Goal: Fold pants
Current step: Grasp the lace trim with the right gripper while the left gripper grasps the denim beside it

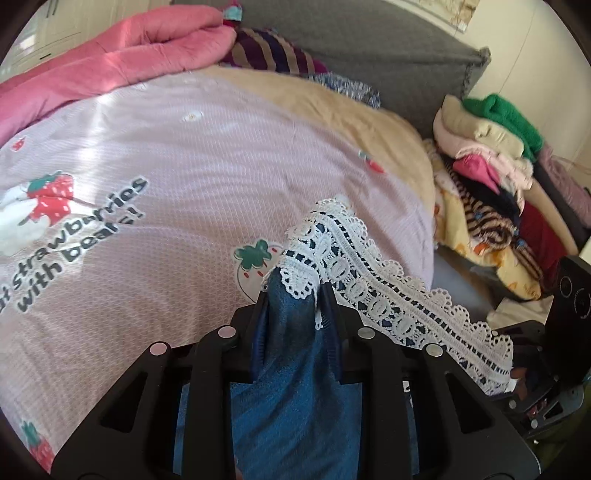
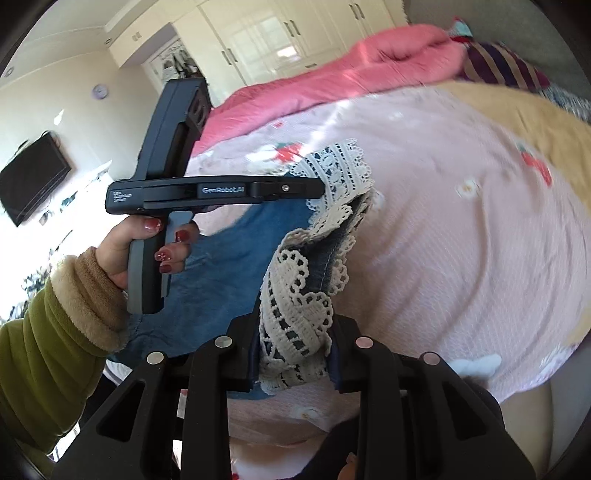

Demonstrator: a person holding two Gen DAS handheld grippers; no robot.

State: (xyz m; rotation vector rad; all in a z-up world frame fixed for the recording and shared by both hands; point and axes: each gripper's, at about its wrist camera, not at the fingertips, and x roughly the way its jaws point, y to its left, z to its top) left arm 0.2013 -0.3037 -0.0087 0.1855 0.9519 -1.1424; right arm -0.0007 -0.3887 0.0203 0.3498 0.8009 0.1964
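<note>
The blue denim pants [image 1: 295,369] have a white lace hem [image 1: 373,284] and lie partly lifted over the bed. My left gripper [image 1: 293,299] is shut on a bunch of the denim just below the lace. In the right wrist view my right gripper [image 2: 295,332] is shut on a gathered fold of the lace hem [image 2: 291,314], and the denim [image 2: 221,266] hangs away to the left. A hand [image 2: 147,240] in a green sleeve holds the left gripper [image 2: 318,188], whose tip meets the other end of the lace.
A pink strawberry-print bedspread [image 1: 184,147] covers the bed under the pants. A pink quilt [image 1: 129,55] and a striped pillow [image 1: 273,51] lie at the far side. A pile of clothes [image 1: 491,166] sits at the right by the grey headboard [image 1: 369,55]. Wardrobes [image 2: 295,29] and a TV [image 2: 33,181] stand beyond.
</note>
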